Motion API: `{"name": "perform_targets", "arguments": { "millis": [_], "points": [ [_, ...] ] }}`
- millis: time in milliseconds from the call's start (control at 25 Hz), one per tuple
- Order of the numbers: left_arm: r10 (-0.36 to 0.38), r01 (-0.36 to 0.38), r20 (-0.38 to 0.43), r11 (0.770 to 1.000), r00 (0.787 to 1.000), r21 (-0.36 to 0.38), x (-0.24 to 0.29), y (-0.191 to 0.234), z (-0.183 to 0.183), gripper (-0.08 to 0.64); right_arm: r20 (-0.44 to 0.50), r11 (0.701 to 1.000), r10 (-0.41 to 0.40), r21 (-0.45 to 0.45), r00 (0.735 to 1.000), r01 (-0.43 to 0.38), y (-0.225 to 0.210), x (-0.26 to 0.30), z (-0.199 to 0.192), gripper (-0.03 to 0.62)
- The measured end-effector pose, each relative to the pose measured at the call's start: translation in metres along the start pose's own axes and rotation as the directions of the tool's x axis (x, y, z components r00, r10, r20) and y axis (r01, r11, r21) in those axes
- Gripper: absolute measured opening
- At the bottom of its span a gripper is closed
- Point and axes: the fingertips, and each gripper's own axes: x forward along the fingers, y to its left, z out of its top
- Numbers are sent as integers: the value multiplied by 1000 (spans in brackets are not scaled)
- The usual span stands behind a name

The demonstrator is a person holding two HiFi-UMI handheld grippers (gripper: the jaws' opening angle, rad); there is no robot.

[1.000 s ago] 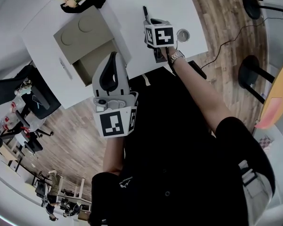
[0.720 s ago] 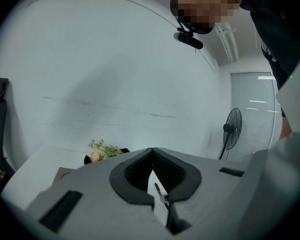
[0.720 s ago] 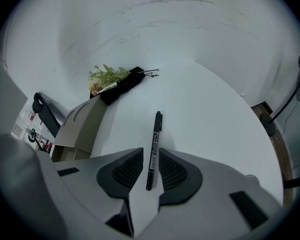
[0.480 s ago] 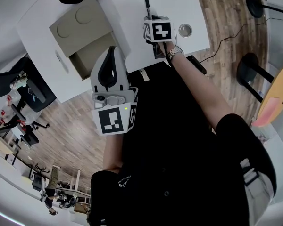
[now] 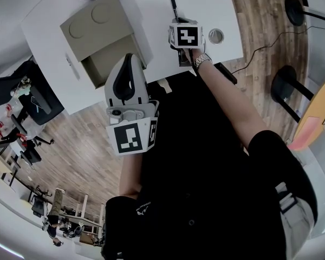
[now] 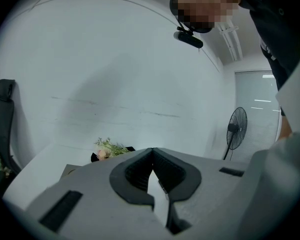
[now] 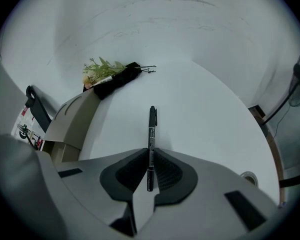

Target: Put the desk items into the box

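Observation:
A black marker pen (image 7: 151, 129) sticks forward from my right gripper (image 7: 150, 156), whose jaws are shut on its rear half. In the head view this right gripper (image 5: 177, 21) is over the white desk (image 5: 206, 4), and the pen (image 5: 174, 7) points toward the far edge. To the left, an open cardboard box (image 5: 92, 28) stands at the desk's corner. Held low in front of the person's body, below the desk edge, my left gripper (image 5: 129, 58) is shut and holds nothing. Its jaws (image 6: 152, 153) meet at the tips and point toward a white wall.
A sprig of flowers (image 7: 97, 71) and a black item (image 7: 117, 81) lie behind the box (image 7: 72, 116). A round metal grommet (image 5: 215, 36) sits in the desk right of my right gripper. Office chairs (image 5: 38, 104) stand left of the desk; stools (image 5: 287, 85) and a cable lie right.
The head view has drifted a little. My right gripper still holds the pen over the desk in much the same spot. The left gripper has barely moved.

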Motion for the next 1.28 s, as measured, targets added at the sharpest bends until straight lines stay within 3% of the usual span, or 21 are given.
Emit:
{"name": "perform_targets", "arguments": {
  "millis": [720,1280],
  "points": [
    [-48,48,30,999,998,24,-33,18,5,8,115,997,2,75,993,-11,20,-39,16,40],
    [-92,90,41,995,995,42,-86,81,12,8,242,992,12,118,970,-41,86,-94,26,40]
  ]
}}
